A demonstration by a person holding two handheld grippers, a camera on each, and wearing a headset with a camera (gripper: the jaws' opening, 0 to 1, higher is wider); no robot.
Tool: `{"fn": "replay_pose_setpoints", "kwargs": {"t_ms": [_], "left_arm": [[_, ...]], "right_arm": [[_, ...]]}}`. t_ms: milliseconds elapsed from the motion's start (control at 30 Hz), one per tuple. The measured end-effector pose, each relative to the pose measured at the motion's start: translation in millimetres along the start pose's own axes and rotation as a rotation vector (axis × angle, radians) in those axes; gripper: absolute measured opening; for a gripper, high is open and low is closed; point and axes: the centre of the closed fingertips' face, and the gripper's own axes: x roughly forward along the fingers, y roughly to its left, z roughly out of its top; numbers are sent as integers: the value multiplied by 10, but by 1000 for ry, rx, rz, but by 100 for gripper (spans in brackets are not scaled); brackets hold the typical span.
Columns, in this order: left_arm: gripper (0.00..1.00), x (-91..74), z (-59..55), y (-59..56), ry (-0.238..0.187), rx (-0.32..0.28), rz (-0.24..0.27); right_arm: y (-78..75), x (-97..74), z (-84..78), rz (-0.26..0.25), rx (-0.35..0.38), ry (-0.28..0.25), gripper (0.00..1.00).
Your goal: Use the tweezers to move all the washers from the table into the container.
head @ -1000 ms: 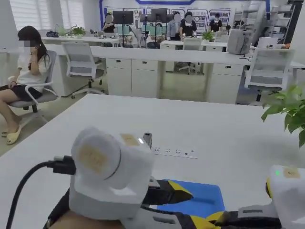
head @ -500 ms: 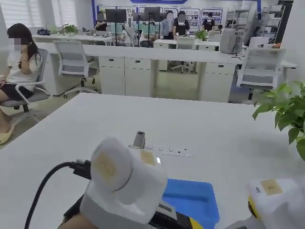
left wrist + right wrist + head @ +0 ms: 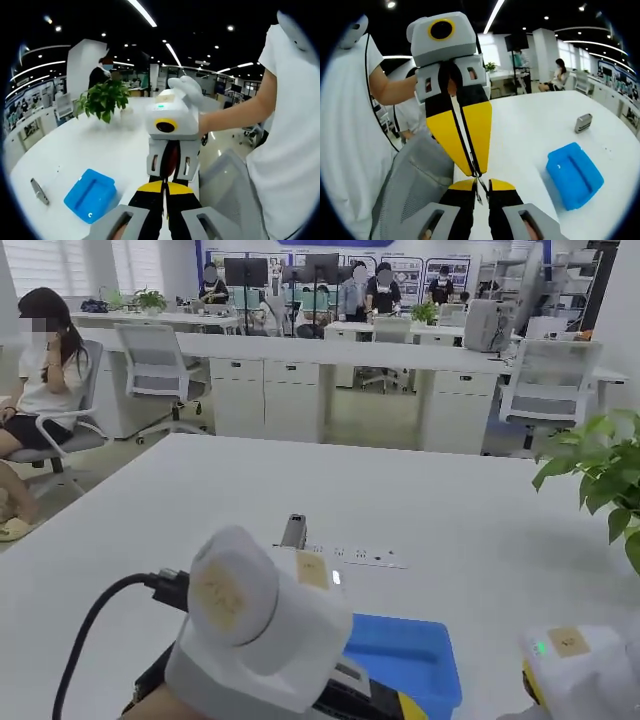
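Hardly anything has shifted: left claw (image 3: 475, 173) clamps the tweezers (image 3: 464, 135), their tip in the right claw's (image 3: 482, 186) narrow gap, grip unclear. Blue container (image 3: 400, 642) looks empty; the moving seems all ahead.

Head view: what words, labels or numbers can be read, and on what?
None can be read.
Wall posters: too small.
Tan stickers, foreground: blurred.
Socket strip markings: too small.
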Motion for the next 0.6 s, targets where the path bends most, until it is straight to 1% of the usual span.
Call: {"fn": "replay_pose_setpoints", "kwargs": {"t_ms": [100, 200, 267, 367, 533, 600], "left_arm": [[0, 9, -3, -2, 6, -5, 1], [0, 19, -31, -11, 22, -6, 4], [0, 19, -64, -17, 41, -6, 8], [0, 10, -132, -25, 73, -3, 14], [0, -21, -259, 6, 122, -20, 38], [0, -32, -329, 24, 145, -30, 46]], "right_arm": [[-11, 19, -39, -5, -7, 13, 6], [-11, 30, -61, 2, 5, 6, 6], [-9, 49, -82, 6, 16, 2, 7], [1, 89, -116, 13, 17, 9, 7], [-43, 109, -200, 3, -6, 53, 6], [-66, 104, -230, -3, -13, 72, 7]]}}
